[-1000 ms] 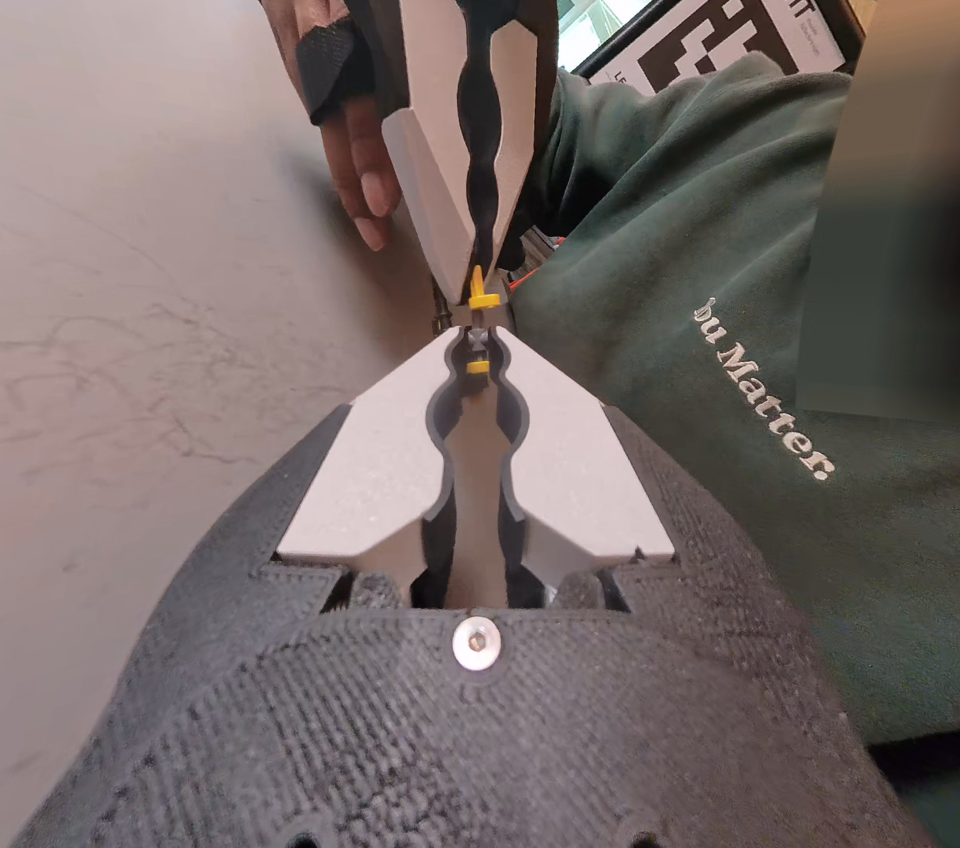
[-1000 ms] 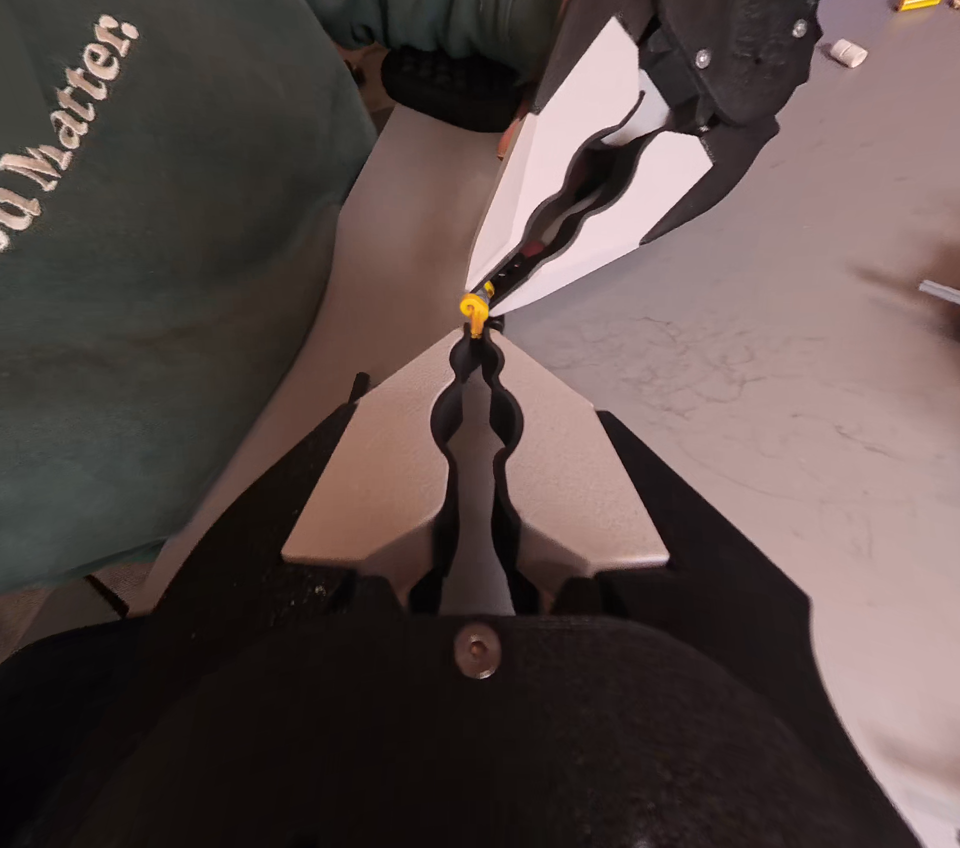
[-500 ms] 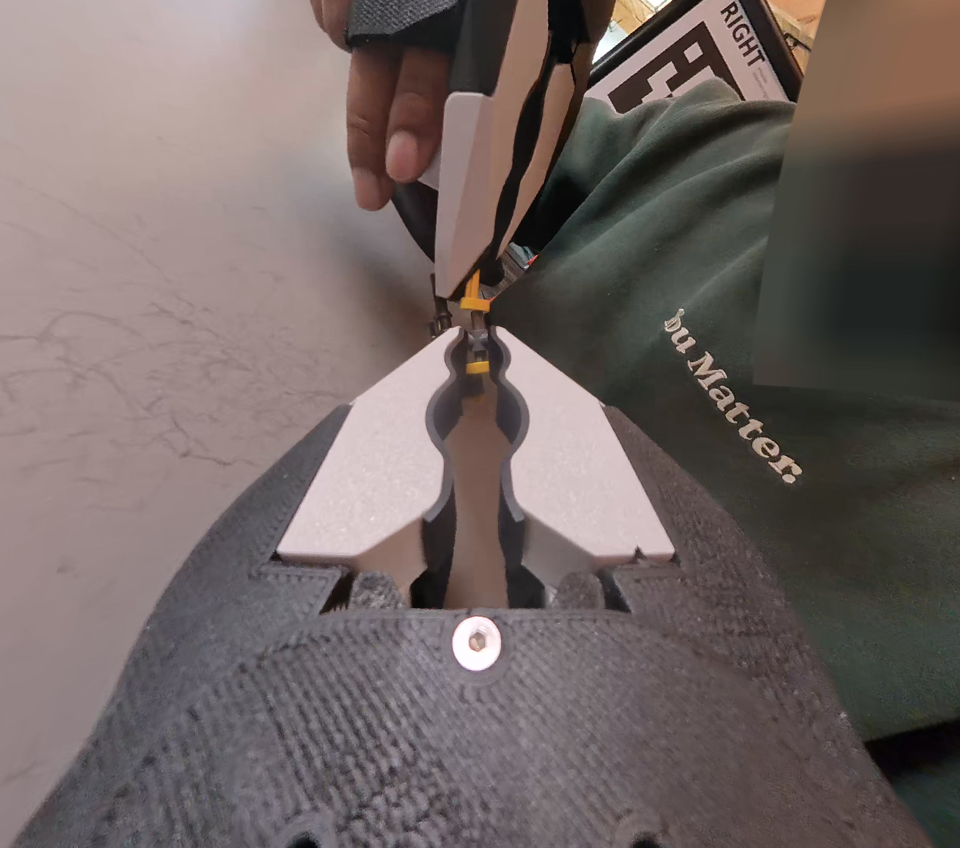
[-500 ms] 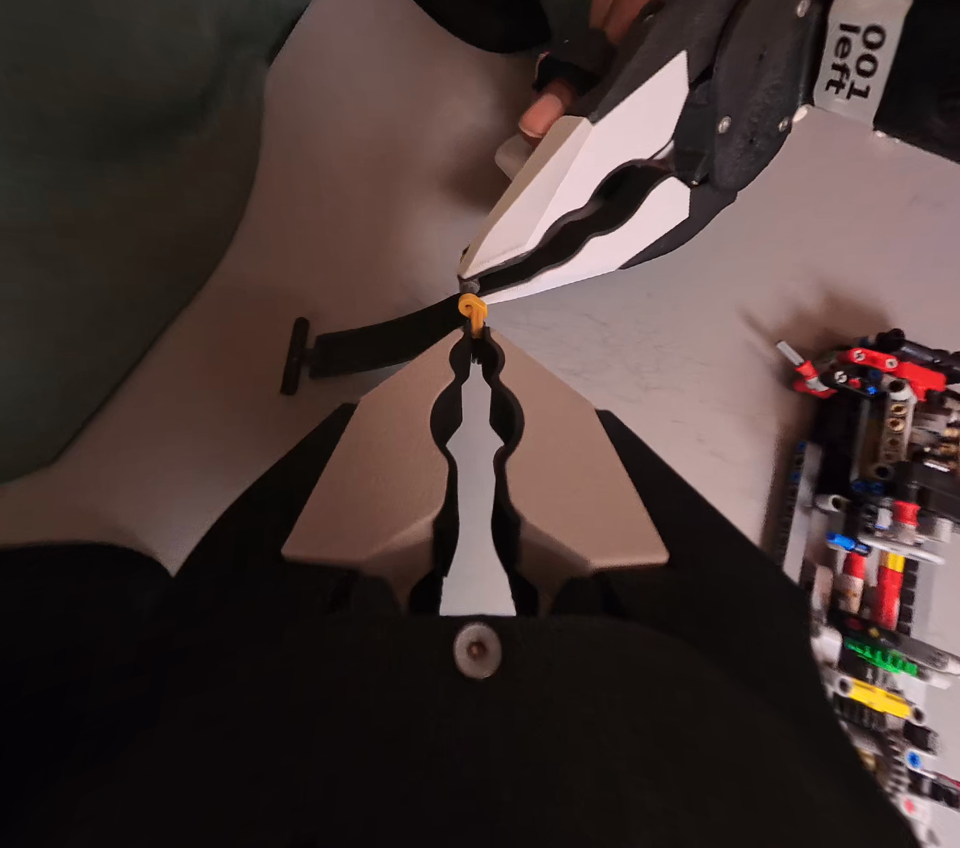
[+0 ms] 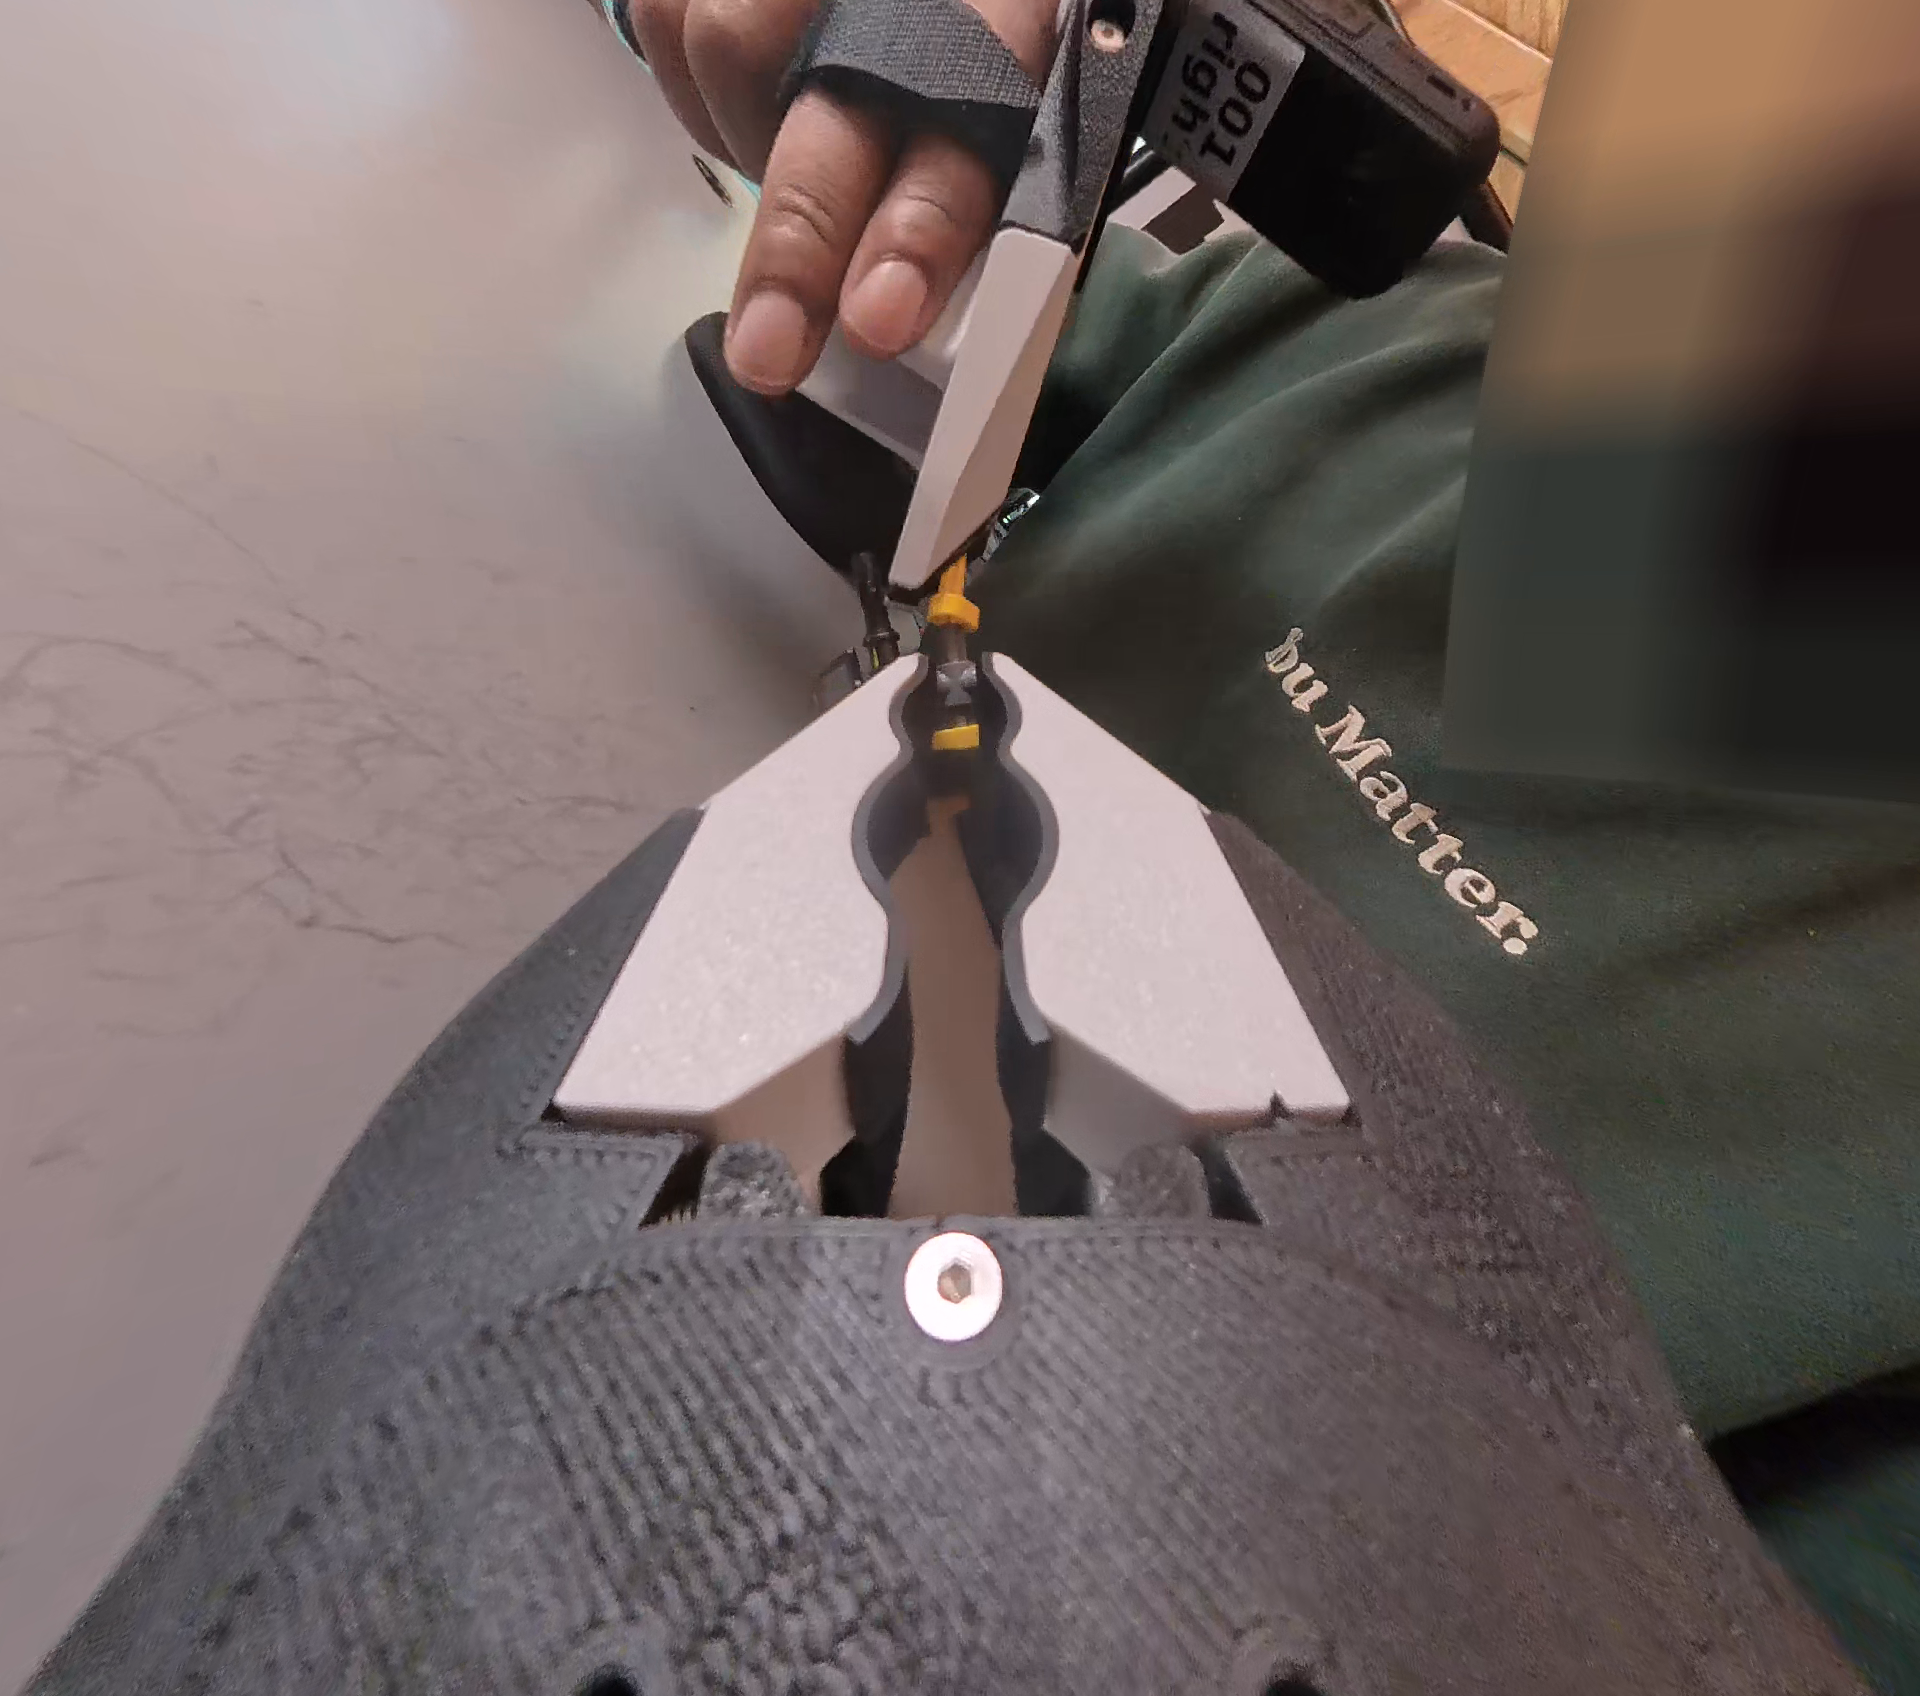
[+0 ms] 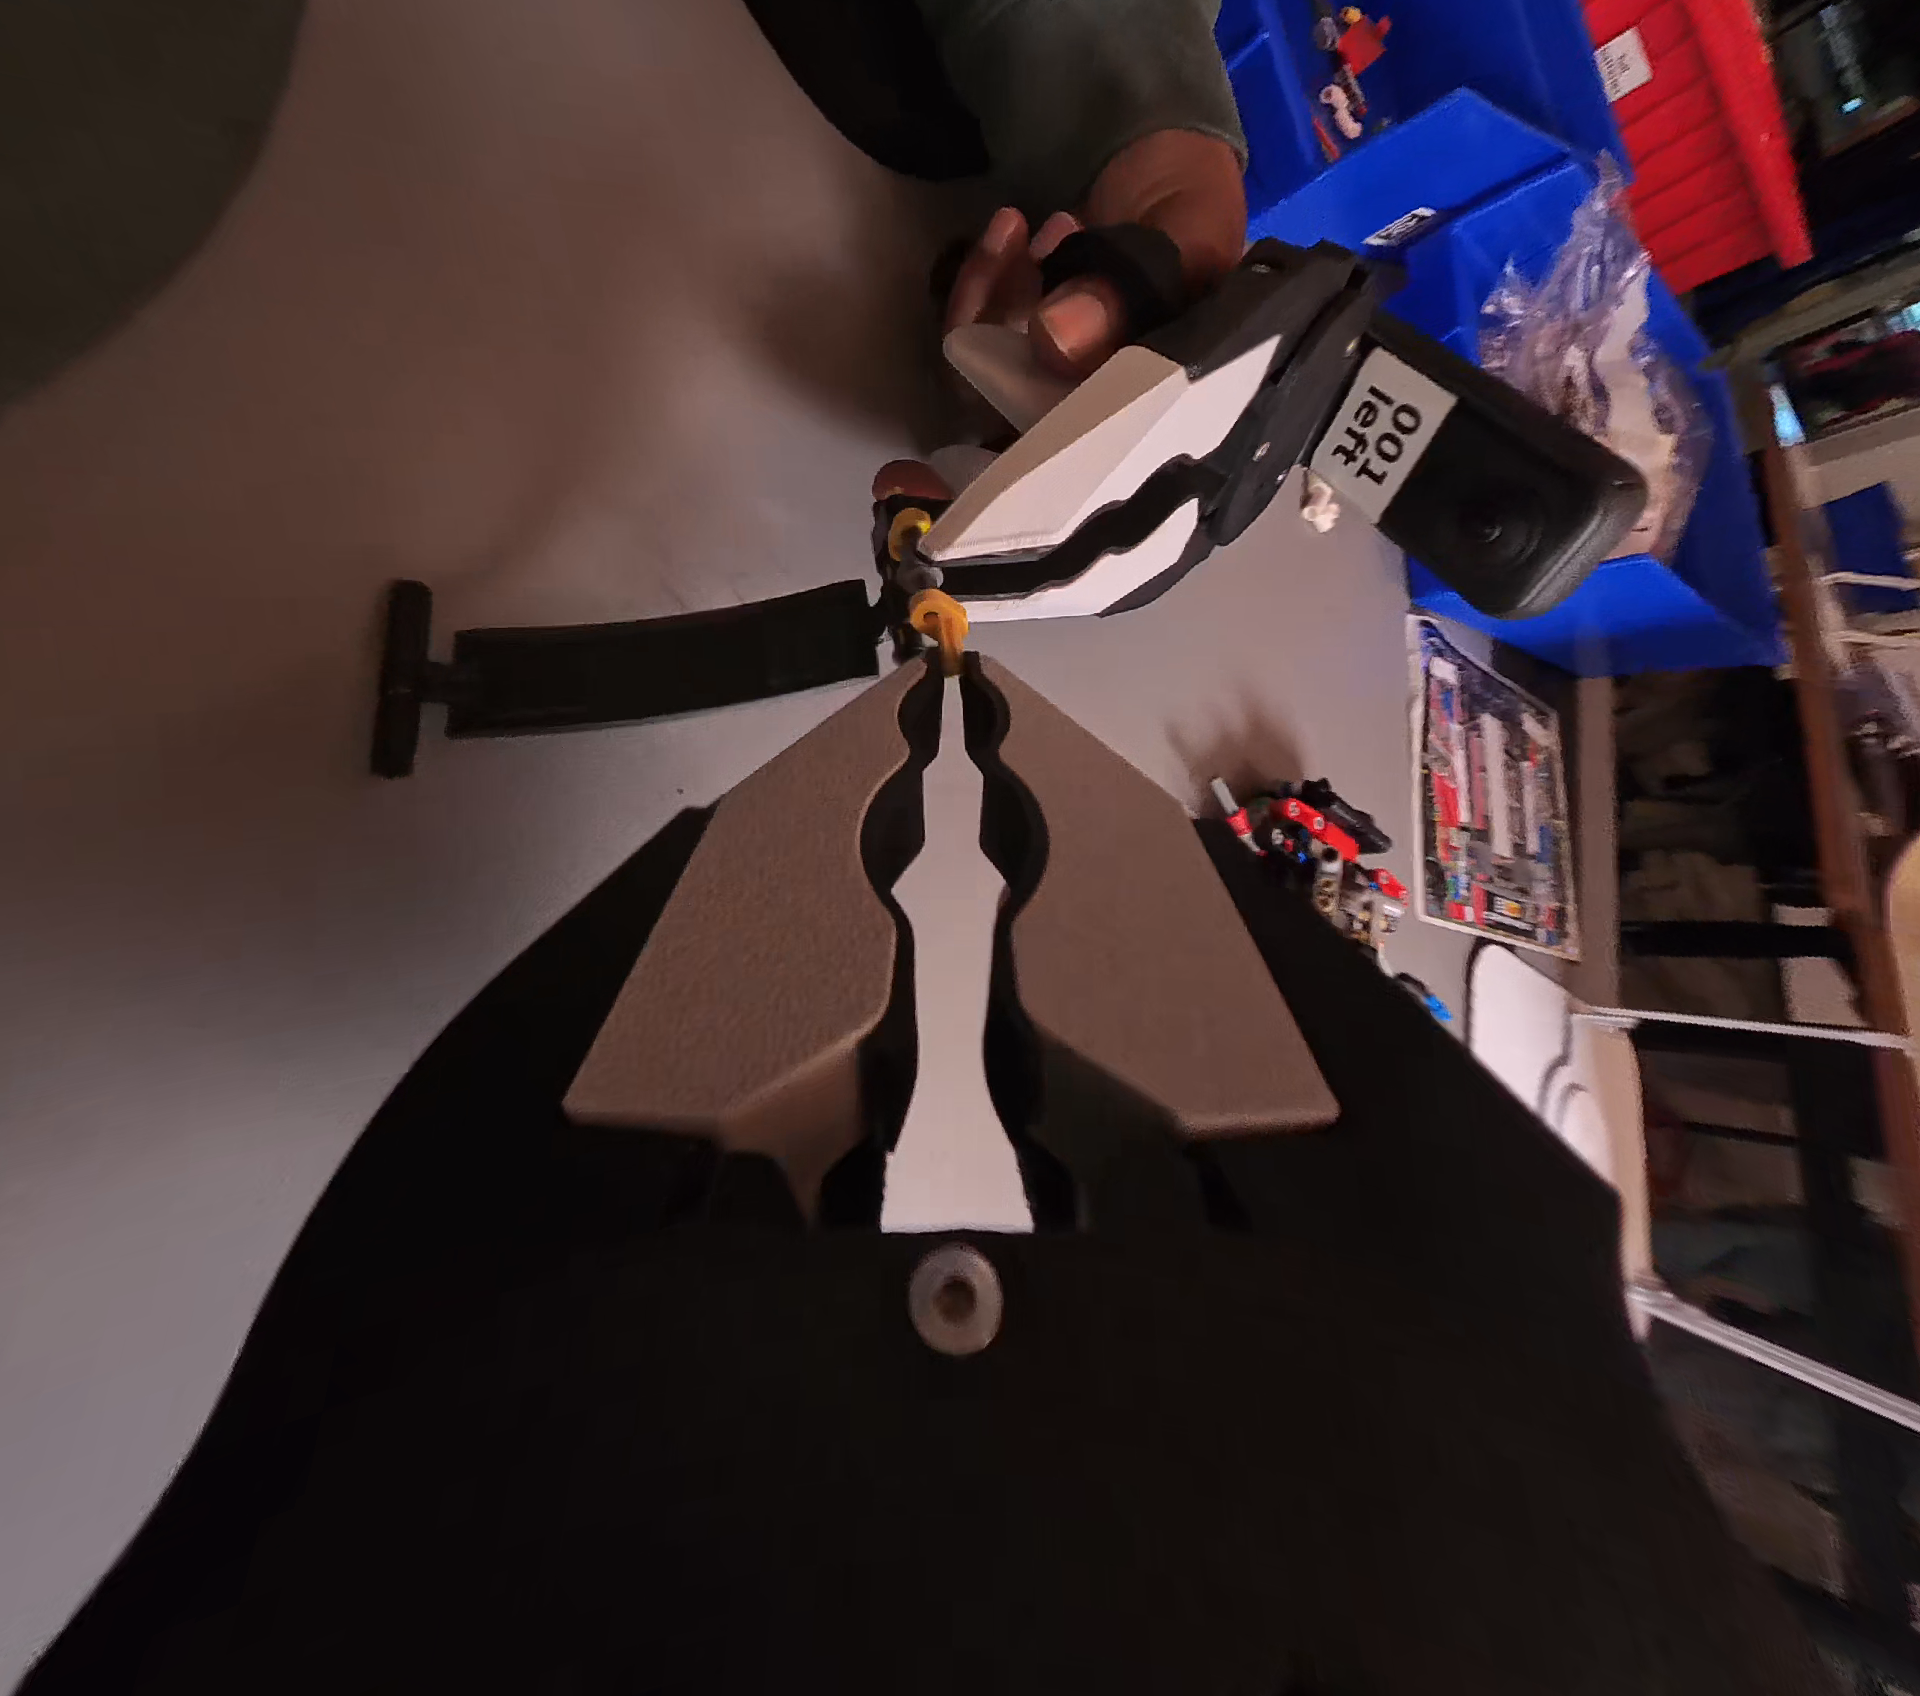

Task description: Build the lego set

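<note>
Grey bench now fills far more of the right wrist view than a second ago: both tools have swung round, so blue storage bins, a printed instruction sheet and the partly built lego model have come into sight on the right, well apart from the working point. A dark flat strap-like part lies on the bench just beside the tips.

Held in a strapped hand, the right hand-held gripper has turned from face-on to edge-on in the left wrist view. Its jaws are clenched on the stem of a yellow piece, which meets the small sub-assembly at the tips.

That sub-assembly, a grey axle piece with a yellow bush behind it, sits pinched between the tips of the left hand-held gripper, raised off the bench near the person's green sweatshirt.

Across the second the two yellow parts have stayed touching while both wrists rolled, so this reads as a re-angling to line up the join. I judge the piece not yet fully seated; a straight push along the axle looks necessary.
</note>
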Tool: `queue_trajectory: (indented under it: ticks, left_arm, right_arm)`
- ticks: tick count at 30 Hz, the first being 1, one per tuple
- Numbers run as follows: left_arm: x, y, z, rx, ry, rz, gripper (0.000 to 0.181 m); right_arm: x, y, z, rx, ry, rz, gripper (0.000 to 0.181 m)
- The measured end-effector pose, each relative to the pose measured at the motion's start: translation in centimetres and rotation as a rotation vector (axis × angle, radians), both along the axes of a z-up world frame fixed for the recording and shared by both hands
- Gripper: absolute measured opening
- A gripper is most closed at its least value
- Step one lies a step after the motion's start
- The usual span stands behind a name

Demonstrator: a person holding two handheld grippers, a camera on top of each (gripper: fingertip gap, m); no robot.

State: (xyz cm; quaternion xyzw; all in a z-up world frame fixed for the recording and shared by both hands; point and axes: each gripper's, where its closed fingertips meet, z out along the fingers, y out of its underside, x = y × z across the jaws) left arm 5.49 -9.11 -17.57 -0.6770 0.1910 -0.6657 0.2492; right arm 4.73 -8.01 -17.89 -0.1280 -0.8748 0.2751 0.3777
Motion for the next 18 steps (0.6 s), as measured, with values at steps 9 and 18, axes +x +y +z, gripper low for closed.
queue_trajectory:
  ticks: [9,18]
  left_arm:
    - [0.0,0.5,-0.4,0.017,0.054,0.043,0.005]
    - [-1.1,2.0,-2.4,0.215,0.342,0.186,0.011]
  right_arm:
    - [-0.2,0.4,0.2,-0.196,0.045,-0.081,0.000]
    - [-0.9,1.3,2.3,-0.579,0.097,-0.131,0.000]
